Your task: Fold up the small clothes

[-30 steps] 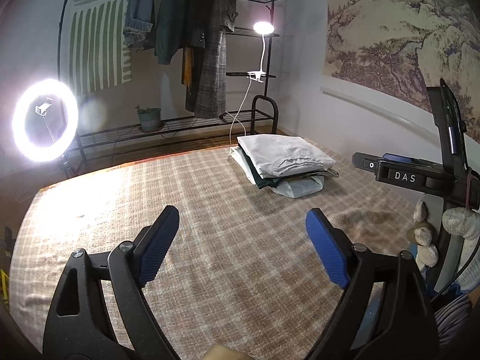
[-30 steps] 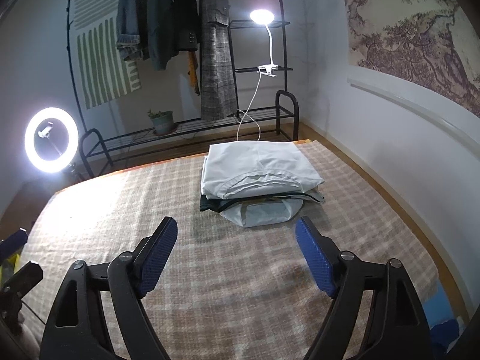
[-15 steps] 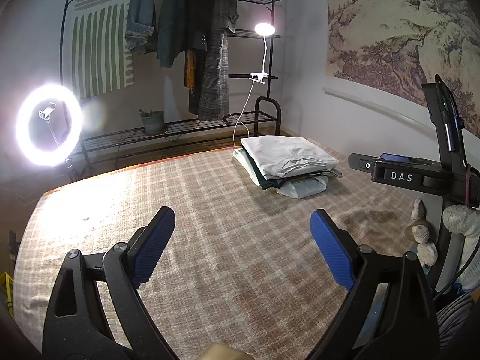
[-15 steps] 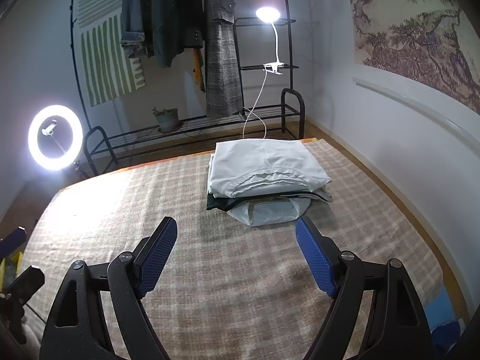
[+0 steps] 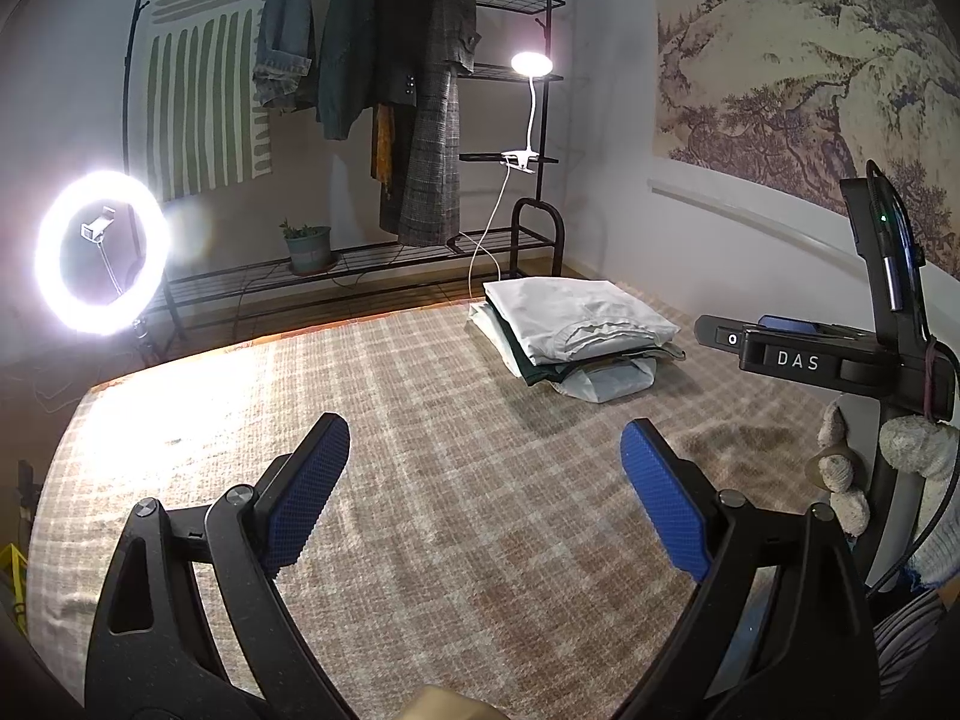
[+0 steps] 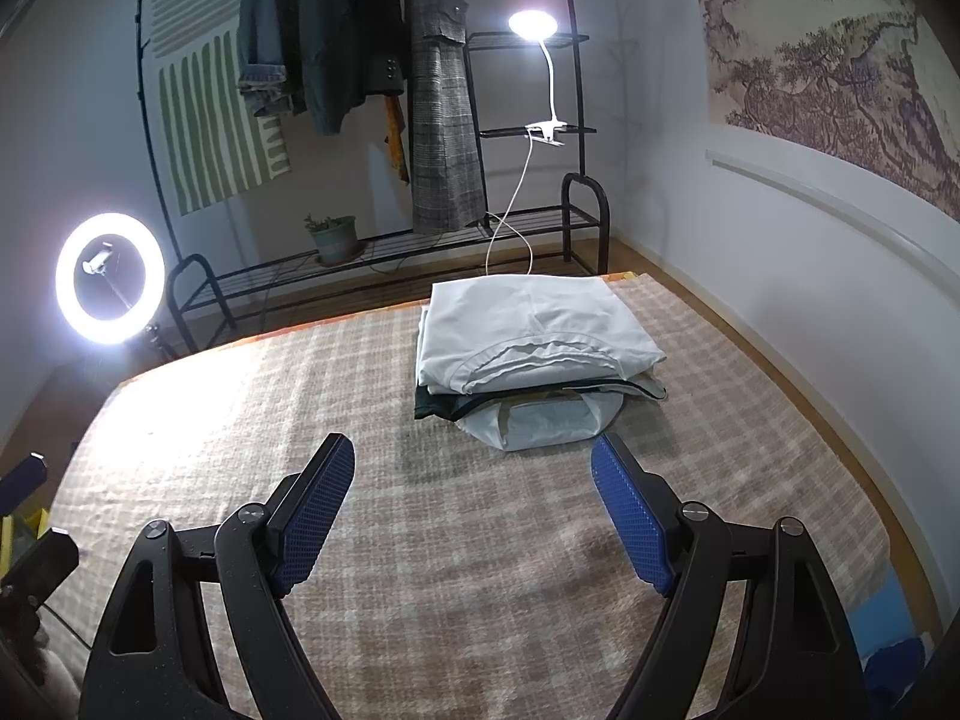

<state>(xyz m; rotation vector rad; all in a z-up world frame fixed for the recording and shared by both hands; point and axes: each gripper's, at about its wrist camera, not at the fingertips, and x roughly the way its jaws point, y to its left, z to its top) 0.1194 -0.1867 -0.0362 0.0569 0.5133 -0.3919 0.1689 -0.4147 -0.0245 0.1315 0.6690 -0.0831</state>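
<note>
Beige plaid fabric covers the bed point(image 5: 420, 420), and both tongs hang above it with nothing between their blue pads. The left gripper point(image 5: 486, 468) stands released, jaws spread wide over bare cover; the right gripper point(image 6: 474, 480) is likewise spread wide and empty, pointing toward the stack of folded clothes point(image 6: 528, 354).

That stack sits at the far end of the bed, near the wall-side edge. A white folded garment point(image 6: 528, 324) lies on top, its ribbed neckline turned toward the grippers; a dark green piece point(image 6: 438, 405) shows beneath it, and a pale bag-like item point(image 6: 540, 423) sticks out at the bottom. In the left wrist view the same stack point(image 5: 576, 324) lies ahead and to the right, well apart from the left tongs. The right tongs are nearer to it, but not touching.

At the right edge of the left wrist view appears the body of the other handheld device, marked DAS point(image 5: 798, 360).

Beyond the bed stands a black metal clothes rack point(image 6: 384, 258) with jackets hanging from it, a small potted plant point(image 6: 333, 237) on its low shelf, and a lit clip lamp point(image 6: 533, 24) on its shelving. A glowing ring light point(image 6: 110, 277) stands at the left. A landscape mural point(image 5: 810, 72) fills the right-hand wall.
</note>
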